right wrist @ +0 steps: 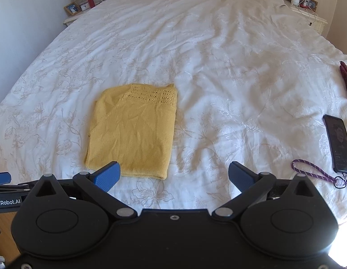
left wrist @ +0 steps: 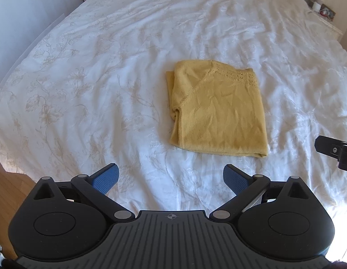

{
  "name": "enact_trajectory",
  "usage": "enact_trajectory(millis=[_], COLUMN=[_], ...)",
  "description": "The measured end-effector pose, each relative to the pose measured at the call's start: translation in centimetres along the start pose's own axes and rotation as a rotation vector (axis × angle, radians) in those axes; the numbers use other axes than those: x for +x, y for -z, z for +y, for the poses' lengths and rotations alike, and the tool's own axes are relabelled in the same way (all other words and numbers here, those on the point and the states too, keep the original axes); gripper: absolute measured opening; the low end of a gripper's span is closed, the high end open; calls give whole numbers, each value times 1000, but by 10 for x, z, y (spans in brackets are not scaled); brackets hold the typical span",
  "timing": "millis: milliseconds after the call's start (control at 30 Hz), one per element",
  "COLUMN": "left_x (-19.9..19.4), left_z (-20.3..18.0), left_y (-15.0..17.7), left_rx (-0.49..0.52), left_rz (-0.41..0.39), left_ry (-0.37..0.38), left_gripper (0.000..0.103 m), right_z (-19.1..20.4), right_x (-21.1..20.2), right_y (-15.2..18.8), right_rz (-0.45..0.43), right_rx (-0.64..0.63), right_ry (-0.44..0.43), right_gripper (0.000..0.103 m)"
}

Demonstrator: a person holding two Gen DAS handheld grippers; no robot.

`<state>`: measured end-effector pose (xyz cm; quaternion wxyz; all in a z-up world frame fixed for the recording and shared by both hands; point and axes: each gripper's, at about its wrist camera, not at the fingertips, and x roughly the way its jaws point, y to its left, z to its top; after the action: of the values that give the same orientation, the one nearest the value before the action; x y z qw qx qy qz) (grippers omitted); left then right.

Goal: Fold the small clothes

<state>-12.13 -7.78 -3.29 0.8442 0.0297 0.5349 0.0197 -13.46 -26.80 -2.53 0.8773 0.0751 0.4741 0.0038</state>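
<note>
On the bedspread (left wrist: 106,67) ahead, yellow knit top (left wrist: 218,112) lies folded; my left gripper (left wrist: 171,179) and right gripper (right wrist: 174,176), both wide open and empty, risk snagging sheet beneath.

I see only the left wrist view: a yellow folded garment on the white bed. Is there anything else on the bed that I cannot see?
Observer: Yes. A dark phone lies on the bedcover, far to the right of the yellow garment.
Operator: Anything near the phone?
Observer: A purple cord strap lies just in front of it, apparently attached at its near end.
Operator: More clothes?
Observer: A dark red cloth shows at the right edge, beyond the phone.
Operator: Is the right gripper holding something?
Observer: No. The right gripper is open and holds nothing, its left finger over the garment's near edge.
</note>
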Motion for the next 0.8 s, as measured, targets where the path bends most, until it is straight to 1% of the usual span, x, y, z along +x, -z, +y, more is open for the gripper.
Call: enact_trajectory(millis=[800], left_x=[8], left_z=[-2], left_y=[-5], left_rx=[4], left_rz=[33], left_ry=[5], left_gripper=[101], right_z=[3], right_x=[14], right_y=[-9], right_rz=[32], right_rx=[18], right_ry=[-35], right_gripper=[102])
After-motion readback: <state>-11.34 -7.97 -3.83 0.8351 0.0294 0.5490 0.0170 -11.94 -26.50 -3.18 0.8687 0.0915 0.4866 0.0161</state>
